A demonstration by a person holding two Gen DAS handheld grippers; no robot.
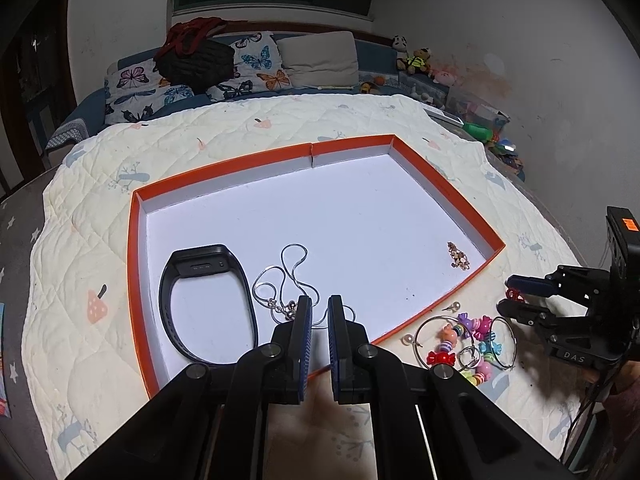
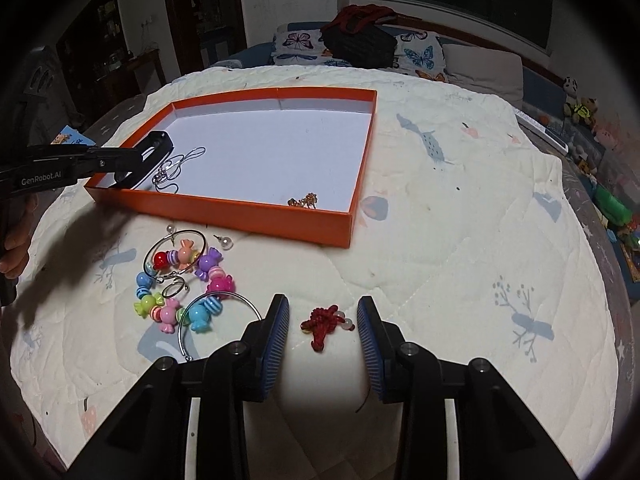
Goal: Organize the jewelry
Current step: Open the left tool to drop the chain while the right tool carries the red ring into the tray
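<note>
The red knotted cord charm (image 2: 326, 326) lies on the quilt (image 2: 460, 240) between the fingers of the right gripper (image 2: 323, 312), touching neither pad; the jaws stand apart around it. Just beyond the left finger of this gripper lie the candy-bead bracelet (image 2: 180, 280), two wire hoops (image 2: 218, 312) and a pearl stud (image 2: 226, 243).

The left gripper (image 1: 319, 312) hangs over the near wall of the orange tray (image 1: 440, 188); its jaws are pressed nearly together, and whether they pinch the silver chain necklace (image 1: 280, 280) at their tips cannot be told. Left of these tips, a black wristband (image 1: 208, 300) rests on the tray floor. Far to their right, at the tray's corner, lies a small gold-brown ornament (image 1: 458, 255).
</note>
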